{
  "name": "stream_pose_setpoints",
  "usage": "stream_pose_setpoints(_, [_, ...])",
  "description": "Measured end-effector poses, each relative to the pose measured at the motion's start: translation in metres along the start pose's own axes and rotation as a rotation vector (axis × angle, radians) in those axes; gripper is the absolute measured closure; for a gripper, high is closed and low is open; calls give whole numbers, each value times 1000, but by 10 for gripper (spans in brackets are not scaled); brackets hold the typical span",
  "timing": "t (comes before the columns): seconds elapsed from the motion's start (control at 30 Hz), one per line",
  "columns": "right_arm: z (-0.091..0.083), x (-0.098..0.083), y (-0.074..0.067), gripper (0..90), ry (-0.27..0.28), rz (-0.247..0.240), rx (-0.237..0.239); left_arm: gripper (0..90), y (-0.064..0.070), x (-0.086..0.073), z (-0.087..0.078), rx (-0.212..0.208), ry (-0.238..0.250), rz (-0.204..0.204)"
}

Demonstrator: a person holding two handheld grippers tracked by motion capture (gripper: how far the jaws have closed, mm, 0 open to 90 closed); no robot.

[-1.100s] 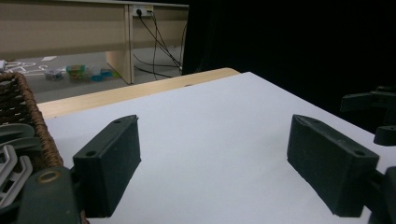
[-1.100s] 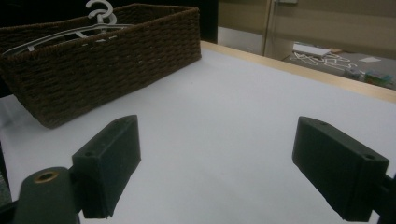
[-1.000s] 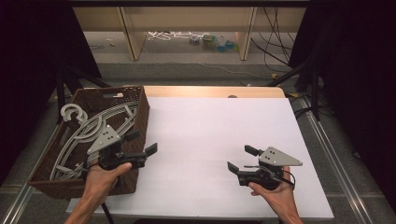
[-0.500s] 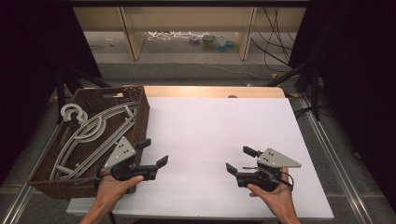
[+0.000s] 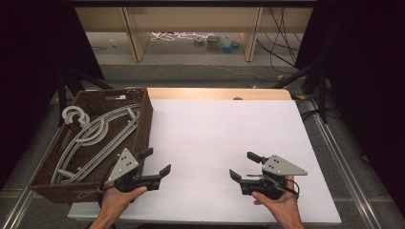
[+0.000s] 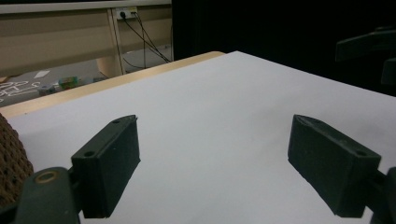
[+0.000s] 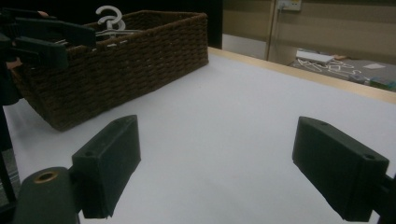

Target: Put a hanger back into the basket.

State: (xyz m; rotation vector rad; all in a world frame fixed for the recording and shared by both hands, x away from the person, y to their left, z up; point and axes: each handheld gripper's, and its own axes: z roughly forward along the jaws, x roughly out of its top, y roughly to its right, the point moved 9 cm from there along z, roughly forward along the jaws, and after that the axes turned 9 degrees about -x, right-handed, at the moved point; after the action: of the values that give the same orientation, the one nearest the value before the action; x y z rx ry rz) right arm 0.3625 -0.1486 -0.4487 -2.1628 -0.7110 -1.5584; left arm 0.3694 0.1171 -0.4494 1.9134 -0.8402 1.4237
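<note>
Spread wide and gripping nothing: left gripper (image 5: 156, 160), held low over the white table cover (image 5: 215, 124) at the near edge. Between its fingers (image 6: 109, 163) just bare white surface, seen clearly in the left gripper view. Same for the right gripper (image 5: 242, 165): released, pads (image 7: 108, 163) far apart, nothing caught between them, tips pointing across the table toward the other hand. Probably held so on purpose, both tools open and parked low, ready for a reach rather than carrying anything.

Just outside the left fingers, on their outer side: wicker basket (image 5: 144, 110), its near corner almost touching the left gripper's body. Inside it, the grey hangers (image 5: 90, 138), stacked flat and overlapping, hooks (image 5: 72, 114) toward the far end, one hook rising above the rim (image 7: 108, 16) in the right gripper view. Likely laid flat to fit the basket; tangled arms a probable nuisance when lifting one out.

In the way: the basket's tall woven wall (image 7: 116, 70), standing between the left fingertips and the hangers, so an approach over the rim from above, not from the side. For the right fingers, well apart from the basket, only open white cover and the left gripper (image 7: 46, 37) ahead.

Farther beyond the fingertips: a strip of bare wooden tabletop (image 5: 215, 93), then wooden shelf legs (image 5: 133, 33), loose cables (image 5: 172, 36) and small clutter (image 5: 219, 43) on the floor.
</note>
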Motion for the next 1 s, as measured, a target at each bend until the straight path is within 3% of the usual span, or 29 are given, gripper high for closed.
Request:
stream_pose_setpoints(0.07, [-1,1,-3,162,19,9,5,164,2,-5,1,2,-13,-5])
stream_pose_setpoints(0.17, [-5,-3,-6,162,-1,3,3,164,5,-10,4,-3,-23,-14])
stream_pose_setpoints(0.53, [-19,-9,-7,162,3,19,-16,164,4,-9,-2,4,-6,-20])
stream_pose_setpoints(1.0, [-16,-10,-7,162,10,30,-8,164,3,-11,0,2,-17,-25])
